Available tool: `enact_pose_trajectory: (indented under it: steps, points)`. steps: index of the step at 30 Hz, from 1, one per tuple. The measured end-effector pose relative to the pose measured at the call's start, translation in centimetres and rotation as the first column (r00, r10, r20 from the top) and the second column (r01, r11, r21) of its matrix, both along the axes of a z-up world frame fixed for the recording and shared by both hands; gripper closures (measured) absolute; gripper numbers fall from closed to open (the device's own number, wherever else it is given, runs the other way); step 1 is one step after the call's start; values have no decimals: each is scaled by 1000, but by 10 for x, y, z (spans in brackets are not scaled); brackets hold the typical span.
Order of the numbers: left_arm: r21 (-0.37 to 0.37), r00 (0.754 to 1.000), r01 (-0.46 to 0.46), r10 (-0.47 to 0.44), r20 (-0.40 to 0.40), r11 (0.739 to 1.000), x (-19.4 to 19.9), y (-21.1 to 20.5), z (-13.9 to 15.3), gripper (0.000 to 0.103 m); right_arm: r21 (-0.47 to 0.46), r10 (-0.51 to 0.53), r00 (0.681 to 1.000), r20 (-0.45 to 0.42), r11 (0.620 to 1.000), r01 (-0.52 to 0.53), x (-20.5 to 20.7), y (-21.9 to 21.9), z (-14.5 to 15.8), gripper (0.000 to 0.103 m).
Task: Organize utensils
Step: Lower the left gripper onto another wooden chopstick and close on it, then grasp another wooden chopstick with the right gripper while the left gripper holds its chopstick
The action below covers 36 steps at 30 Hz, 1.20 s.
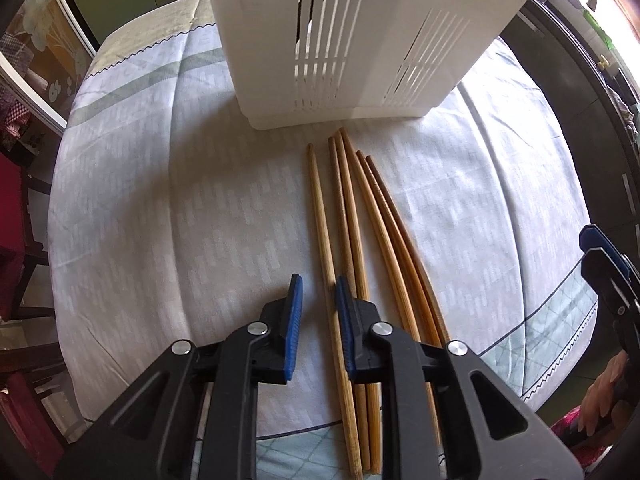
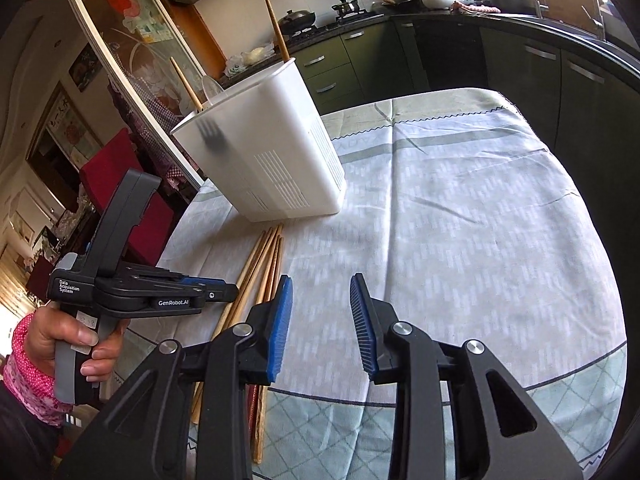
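Several wooden chopsticks point(image 1: 352, 220) lie side by side on the tablecloth, pointing at a white slotted utensil holder point(image 1: 360, 40). My left gripper point(image 1: 318, 304) is open and low over the leftmost chopstick point(image 1: 320, 208), which runs between its blue pads without being clamped. In the right wrist view the holder point(image 2: 272, 152) stands at the back left with two chopsticks point(image 2: 277, 24), a spoon and a fork inside. The loose chopsticks point(image 2: 264, 260) lie in front of it. My right gripper point(image 2: 320, 320) is open and empty, to their right. The left gripper point(image 2: 224, 292) shows there from the side.
The table point(image 2: 460, 220) has a pale patterned cloth with a teal border at the near edge. Red chairs point(image 2: 120, 184) stand to the left of it. Dark green kitchen cabinets point(image 2: 440, 52) and a counter with pots run behind.
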<state>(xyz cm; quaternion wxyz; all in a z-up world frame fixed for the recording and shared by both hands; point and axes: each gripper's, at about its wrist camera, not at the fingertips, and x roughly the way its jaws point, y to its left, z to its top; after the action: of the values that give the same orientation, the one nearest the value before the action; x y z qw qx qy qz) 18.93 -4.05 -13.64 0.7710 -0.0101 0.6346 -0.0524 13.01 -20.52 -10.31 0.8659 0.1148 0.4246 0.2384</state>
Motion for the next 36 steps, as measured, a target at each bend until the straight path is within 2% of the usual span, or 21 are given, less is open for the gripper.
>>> enact_pose_trajectory:
  steps: [1, 6, 11, 18, 23, 25, 27, 30, 36]
  points:
    - [7, 1000, 2, -2, -2, 1000, 0, -1, -1, 95, -9, 13, 1000, -5, 1000, -13, 2, 5, -1, 73]
    - [13, 1000, -8, 8, 5, 1000, -4, 5, -4, 96, -98, 98, 994, -39, 990, -101, 13, 43, -15, 73]
    - [12, 1000, -25, 25, 6, 1000, -12, 22, -6, 96, -232, 161, 986, -49, 958, -168, 22, 87, -33, 73]
    - [3, 1000, -25, 25, 18, 1000, -20, 33, -7, 96, -318, 146, 988, -55, 935, -156, 32, 109, -48, 73]
    - [8, 1000, -16, 15, 24, 1000, -16, 25, -6, 95, -373, 140, 990, -33, 917, -143, 32, 114, -50, 73]
    - [4, 1000, -15, 15, 25, 1000, -19, 27, -5, 95, -391, 115, 993, -34, 912, -119, 35, 110, -51, 73]
    - [-3, 1000, -15, 15, 26, 1000, -21, 33, -5, 95, -372, 98, 995, -32, 922, -103, 34, 101, -47, 73]
    - [-3, 1000, -14, 14, 26, 1000, -20, 35, -4, 95, -343, 116, 992, -38, 931, -122, 33, 104, -46, 73]
    - [0, 999, -12, 12, 31, 1000, -22, 32, -4, 95, -362, 136, 990, -33, 922, -138, 32, 112, -48, 72]
